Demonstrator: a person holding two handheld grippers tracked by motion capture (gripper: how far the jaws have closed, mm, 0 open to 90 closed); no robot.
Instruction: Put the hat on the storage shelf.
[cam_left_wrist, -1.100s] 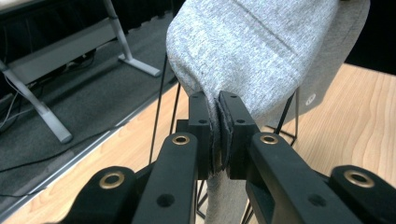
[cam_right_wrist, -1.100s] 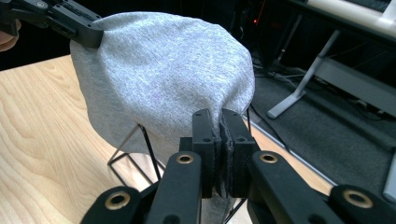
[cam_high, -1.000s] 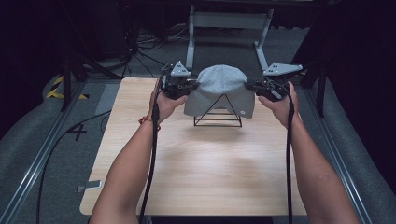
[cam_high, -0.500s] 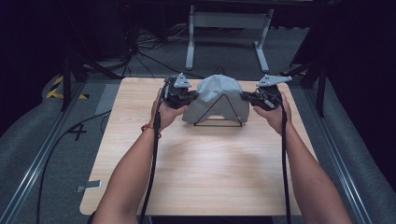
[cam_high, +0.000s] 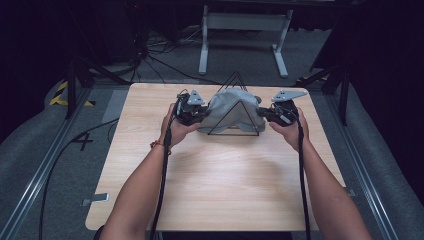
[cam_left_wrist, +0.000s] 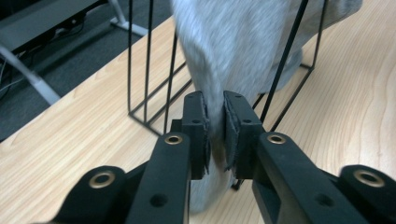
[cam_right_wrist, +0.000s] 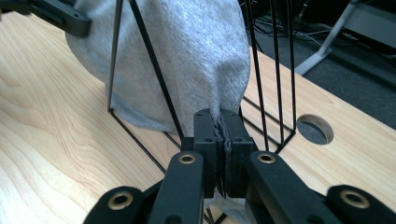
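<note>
Bench (cam_high: 220, 190): grey cloth (cam_high: 227, 112) draped over the black wire rack (cam_high: 234, 131) at the far middle. Step in hand: lowering the cloth onto the rack; it sits lower than a second ago. Left claw (cam_left_wrist: 214, 125) pinches one edge, its jaws just easing apart; right claw (cam_right_wrist: 223, 135) clamps the other. Next: release evenly.

Even overhead light brightens the desk (cam_high: 215, 180) — surroundings fall nearly black; soft shadows under the forearms — the close cloth (cam_left_wrist: 233, 42) blurs.
</note>
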